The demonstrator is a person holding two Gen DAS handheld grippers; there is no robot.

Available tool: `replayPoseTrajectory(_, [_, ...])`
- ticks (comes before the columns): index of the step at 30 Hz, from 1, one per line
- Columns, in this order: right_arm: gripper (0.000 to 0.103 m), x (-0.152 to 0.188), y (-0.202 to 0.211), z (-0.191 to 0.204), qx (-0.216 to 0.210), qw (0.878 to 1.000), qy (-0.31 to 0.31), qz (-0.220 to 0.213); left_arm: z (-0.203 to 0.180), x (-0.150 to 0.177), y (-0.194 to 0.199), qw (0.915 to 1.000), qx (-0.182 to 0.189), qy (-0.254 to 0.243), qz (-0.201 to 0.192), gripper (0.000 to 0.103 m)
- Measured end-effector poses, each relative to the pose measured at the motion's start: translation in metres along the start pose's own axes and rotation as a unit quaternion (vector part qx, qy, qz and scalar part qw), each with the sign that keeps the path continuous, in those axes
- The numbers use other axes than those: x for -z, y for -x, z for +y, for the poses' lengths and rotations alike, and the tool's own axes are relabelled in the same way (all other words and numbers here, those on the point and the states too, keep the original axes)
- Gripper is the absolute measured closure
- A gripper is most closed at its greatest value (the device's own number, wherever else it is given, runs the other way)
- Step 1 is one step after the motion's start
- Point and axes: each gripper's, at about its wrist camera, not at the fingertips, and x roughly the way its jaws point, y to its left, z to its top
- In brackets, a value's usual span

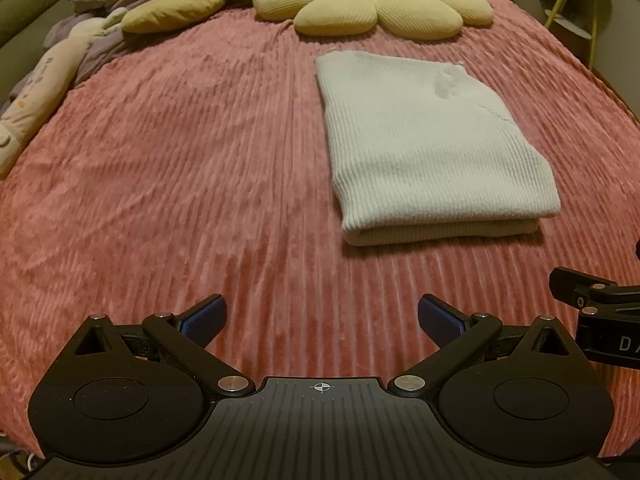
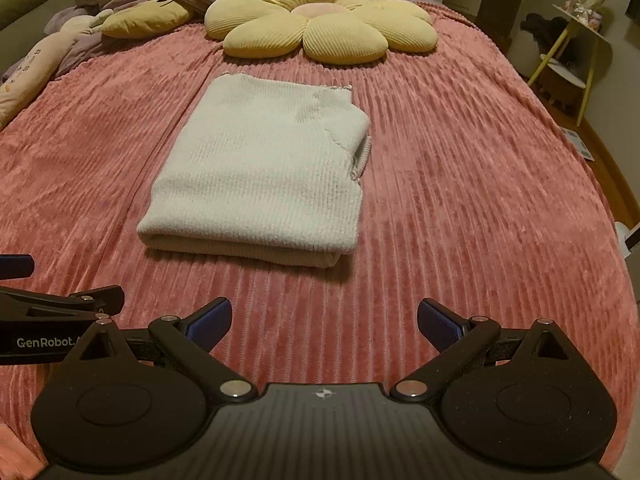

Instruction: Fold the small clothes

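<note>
the cream ribbed knit garment lies folded in a neat rectangle mid-way up the pink corduroy bedspread. my left gripper and right gripper hover spread wide, empty, short of it. i judge folding done; next, withdraw.

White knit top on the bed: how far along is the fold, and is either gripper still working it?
Done: the white knit top lies folded into a layered rectangle on the pink bedspread, short of the flower cushion. In hand: nothing; the left gripper and right gripper are both open, empty and clear of it. Left: no other unfolded garment is in view.
</note>
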Motion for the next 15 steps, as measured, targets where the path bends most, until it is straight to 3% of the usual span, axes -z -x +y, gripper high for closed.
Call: replayPoseTrajectory(15, [0.004,0.0007,0.0011,-0.0008,-0.004,1.000,-0.003,0.001,-0.0013,0.0010,0.0001,1.0000,-0.001,-0.002,0.001,0.000])
